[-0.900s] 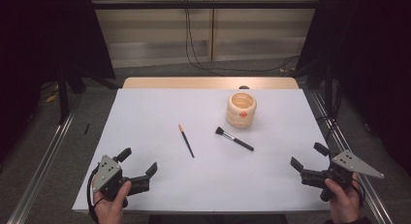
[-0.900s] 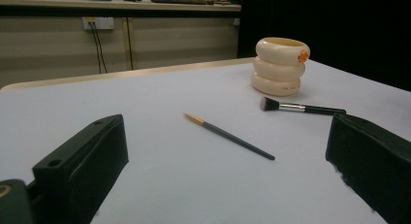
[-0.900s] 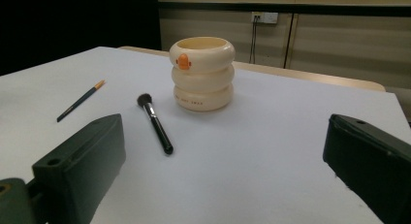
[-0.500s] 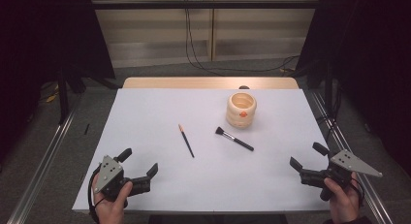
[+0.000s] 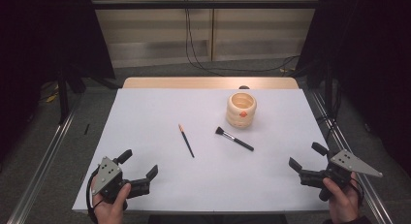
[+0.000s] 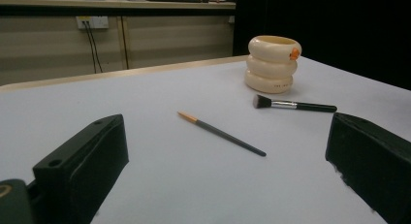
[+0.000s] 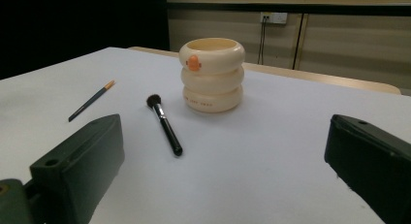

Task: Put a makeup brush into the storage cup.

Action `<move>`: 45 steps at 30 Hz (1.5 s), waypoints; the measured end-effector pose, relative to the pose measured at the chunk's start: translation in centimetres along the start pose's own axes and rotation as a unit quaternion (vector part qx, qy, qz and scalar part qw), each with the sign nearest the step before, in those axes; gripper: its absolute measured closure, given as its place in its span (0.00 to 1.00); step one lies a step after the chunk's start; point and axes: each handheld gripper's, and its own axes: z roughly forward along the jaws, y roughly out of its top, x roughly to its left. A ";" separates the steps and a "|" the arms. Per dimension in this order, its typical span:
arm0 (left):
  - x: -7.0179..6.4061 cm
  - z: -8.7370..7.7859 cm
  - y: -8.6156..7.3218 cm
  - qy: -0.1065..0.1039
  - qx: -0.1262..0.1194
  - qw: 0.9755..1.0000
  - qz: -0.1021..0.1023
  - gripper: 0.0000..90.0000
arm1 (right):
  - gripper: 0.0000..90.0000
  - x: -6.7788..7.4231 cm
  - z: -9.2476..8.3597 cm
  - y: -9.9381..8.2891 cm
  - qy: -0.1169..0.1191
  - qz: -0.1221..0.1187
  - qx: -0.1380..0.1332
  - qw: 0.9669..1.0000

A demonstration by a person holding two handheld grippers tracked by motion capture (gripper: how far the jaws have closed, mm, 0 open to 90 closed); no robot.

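A cream ringed cup (image 5: 241, 109) (image 6: 272, 64) (image 7: 212, 74) with an orange mark stands upright on the white table (image 5: 155, 117), right of centre. In front of it lies a black makeup brush (image 5: 234, 139) (image 6: 293, 105) (image 7: 164, 124). Left of that lies a thin pencil-like brush (image 5: 186, 141) (image 6: 221, 133) (image 7: 91, 100) with an orange tip. My left gripper (image 5: 138, 166) (image 6: 228, 180) rests open near the front left corner, nothing between its jaws. At the front right, my right gripper (image 5: 308, 156) (image 7: 223, 180) is held open and empty too.
A wooden strip (image 5: 208, 83) borders the table's far edge. Metal rails (image 5: 46, 151) run along both sides. Cables (image 5: 194, 44) hang against the back wall, and dark curtains flank the table.
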 end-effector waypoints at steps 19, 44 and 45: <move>-0.8 0.9 2.7 -0.021 -0.006 1.000 0.019 0.02 | 0.00 0.1 0.2 0.0 0.008 -0.003 0.001 1.000; -0.8 5.8 5.5 -0.040 -0.016 0.999 0.029 0.02 | 0.00 0.1 0.2 0.0 0.016 0.003 0.001 1.000; -0.7 6.0 5.6 -0.039 -0.016 0.999 0.028 0.02 | 0.00 0.1 0.2 0.0 0.016 0.003 0.003 1.000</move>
